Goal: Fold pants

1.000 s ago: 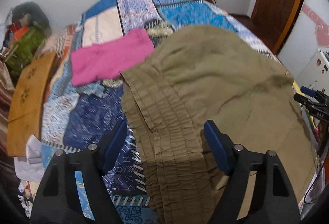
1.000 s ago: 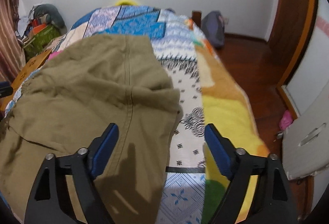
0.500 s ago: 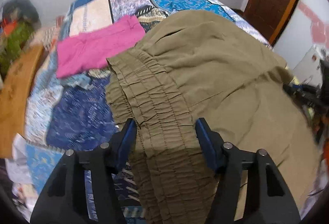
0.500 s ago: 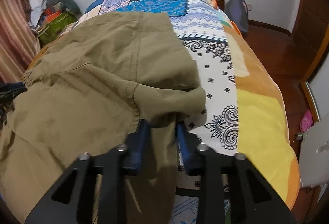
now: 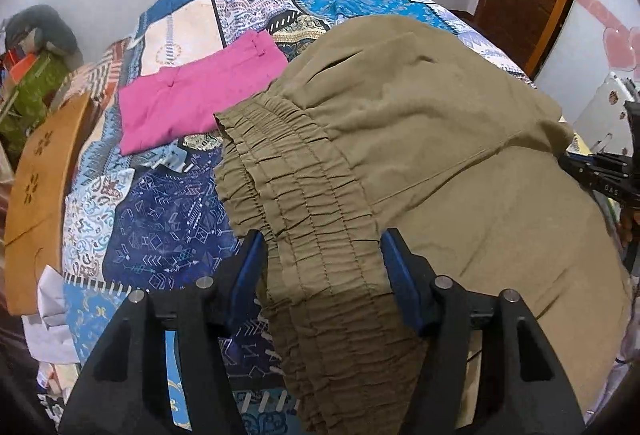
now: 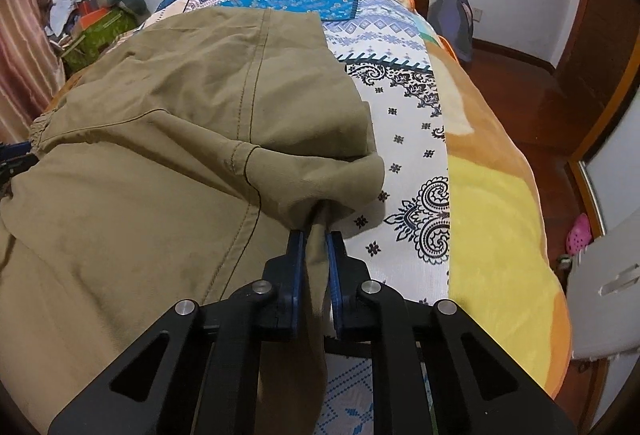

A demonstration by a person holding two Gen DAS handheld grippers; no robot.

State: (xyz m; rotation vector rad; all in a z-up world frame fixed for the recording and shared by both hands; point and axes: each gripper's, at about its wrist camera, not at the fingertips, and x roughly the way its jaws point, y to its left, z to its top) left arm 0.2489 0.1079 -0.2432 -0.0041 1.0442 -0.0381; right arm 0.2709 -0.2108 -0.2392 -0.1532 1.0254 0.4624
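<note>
Olive-green pants (image 5: 420, 139) lie across the patterned bed; they also show in the right wrist view (image 6: 160, 139). My left gripper (image 5: 322, 255) is open, with its blue fingers on either side of the gathered elastic waistband (image 5: 304, 219). My right gripper (image 6: 316, 239) is shut on a pinched fold of the pants at their right edge, where the cloth bunches up. The right gripper also shows at the right edge of the left wrist view (image 5: 600, 175).
A folded pink garment (image 5: 192, 95) lies on the patchwork bedspread (image 5: 160, 219) left of the pants. A wooden board (image 5: 36, 195) and clutter (image 5: 32, 75) stand at the bed's left. A backpack (image 6: 454, 23), wooden floor and a door are on the right.
My right gripper has closed from wide open onto the pants' edge. My left gripper has moved forward over the waistband and its fingers have narrowed around it.
</note>
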